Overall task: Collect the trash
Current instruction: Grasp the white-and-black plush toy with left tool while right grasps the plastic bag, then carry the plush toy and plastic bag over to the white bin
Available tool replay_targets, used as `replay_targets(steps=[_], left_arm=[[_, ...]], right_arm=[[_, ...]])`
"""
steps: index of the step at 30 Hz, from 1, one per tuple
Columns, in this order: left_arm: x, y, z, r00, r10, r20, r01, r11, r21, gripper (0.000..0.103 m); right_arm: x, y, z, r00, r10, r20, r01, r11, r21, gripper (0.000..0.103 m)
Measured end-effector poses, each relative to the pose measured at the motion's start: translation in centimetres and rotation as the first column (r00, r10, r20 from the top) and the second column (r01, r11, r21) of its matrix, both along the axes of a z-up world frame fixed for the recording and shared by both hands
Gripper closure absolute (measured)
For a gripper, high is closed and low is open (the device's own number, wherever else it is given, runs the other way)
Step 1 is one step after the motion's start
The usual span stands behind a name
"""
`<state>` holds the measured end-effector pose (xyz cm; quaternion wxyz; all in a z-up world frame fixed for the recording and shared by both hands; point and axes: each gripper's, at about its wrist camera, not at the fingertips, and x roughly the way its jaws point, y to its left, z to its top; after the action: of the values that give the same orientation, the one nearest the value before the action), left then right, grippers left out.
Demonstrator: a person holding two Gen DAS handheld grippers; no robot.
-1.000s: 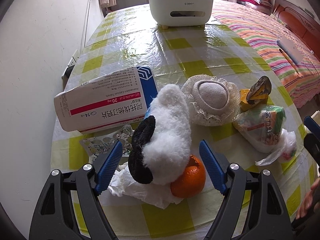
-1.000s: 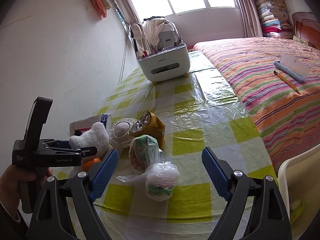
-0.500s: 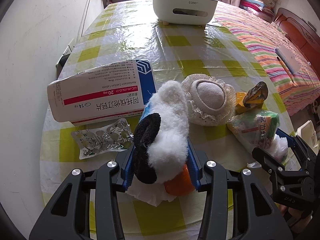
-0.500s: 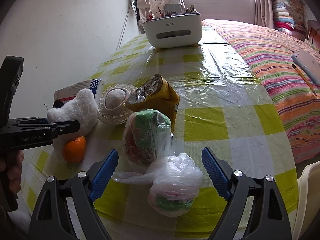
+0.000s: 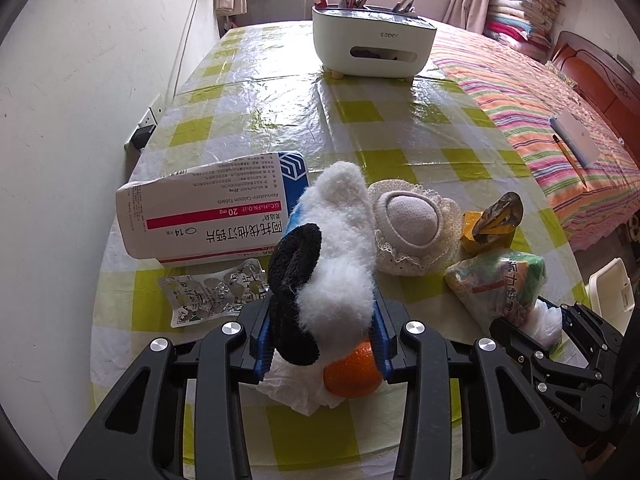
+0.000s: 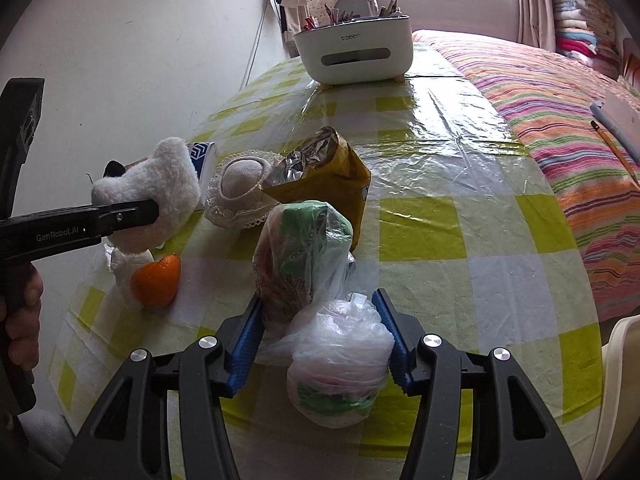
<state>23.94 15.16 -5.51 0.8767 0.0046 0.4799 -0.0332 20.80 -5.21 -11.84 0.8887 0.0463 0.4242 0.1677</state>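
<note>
Hidden: the lower part of the plush toy (image 5: 336, 256) is sunk between the blue pads; the orange (image 5: 352, 368) and crumpled tissue (image 5: 292, 388) lie partly under it.
Hard to make out: contents of the knotted plastic bag (image 6: 340, 360), only green and red show through the film.
Containers: the white organizer (image 5: 372, 48) at the far end of the worktop (image 5: 400, 120) holds pencils; the yellow snack bag (image 6: 332, 176) stands torn open, foil showing.
Left claw (image 5: 320, 340): clenched on the plush toy, above the orange.
Right claw (image 6: 320, 344): closed against the knotted plastic bag, which lies at the near worktop edge; a green wrapped packet (image 6: 300, 248) touches it just beyond.
Nearby: medicine box (image 5: 208, 212) and blister pack (image 5: 208, 288) left of the toy; lace hat (image 5: 412, 228) to its right.
</note>
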Motion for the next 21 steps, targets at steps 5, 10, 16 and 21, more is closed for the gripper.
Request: replay_targets(steps=[5, 10, 16, 21], left_arm=[[-0.2, 0.1, 0.9, 1.000, 0.009, 0.026, -0.009, 1.000, -0.017, 0.066], [-0.6, -0.7, 1.6, 0.999, 0.003, 0.053, -0.002, 1.000, -0.015, 0.066], [-1.0, -2.2, 2.5, 0.997, -0.021, 0.079, 0.023, 0.999, -0.029, 0.066], [-1.5, -3.5, 3.1, 0.994, -0.042, 0.098, 0.046, 0.998, -0.040, 0.066]], right_arm=[[-0.3, -0.5, 0.6, 1.000, -0.018, 0.016, 0.017, 0.999, 0.041, 0.051], [-0.6, -1.2, 1.1, 0.999, -0.035, 0.026, 0.033, 0.997, 0.077, 0.051], [-1.2, -1.9, 1.7, 0.998, -0.047, 0.042, 0.042, 0.994, 0.105, 0.054], [-2.0, -2.3, 2.3, 0.997, -0.034, 0.068, 0.026, 0.994, 0.107, 0.061]])
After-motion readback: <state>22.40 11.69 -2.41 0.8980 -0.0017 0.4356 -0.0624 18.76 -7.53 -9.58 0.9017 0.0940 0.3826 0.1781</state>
